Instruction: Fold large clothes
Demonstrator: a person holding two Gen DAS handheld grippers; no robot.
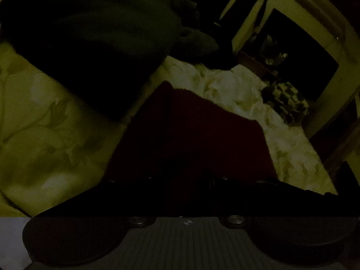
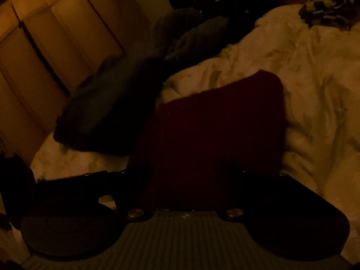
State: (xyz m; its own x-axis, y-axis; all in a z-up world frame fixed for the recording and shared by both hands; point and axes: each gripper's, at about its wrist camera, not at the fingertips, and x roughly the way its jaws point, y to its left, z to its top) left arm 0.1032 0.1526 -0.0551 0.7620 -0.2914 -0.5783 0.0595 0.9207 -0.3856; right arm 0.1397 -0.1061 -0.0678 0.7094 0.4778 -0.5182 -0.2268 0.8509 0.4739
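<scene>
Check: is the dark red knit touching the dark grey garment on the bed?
Touching. In the right wrist view the dark red knit overlaps the lower edge of the dark grey garment with no light bedding between them.

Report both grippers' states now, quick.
Left gripper: dark red knit garment between its jaws; too dark to tell whether gripped.
Right gripper: same garment between its jaws; grip cannot be told either.
</scene>
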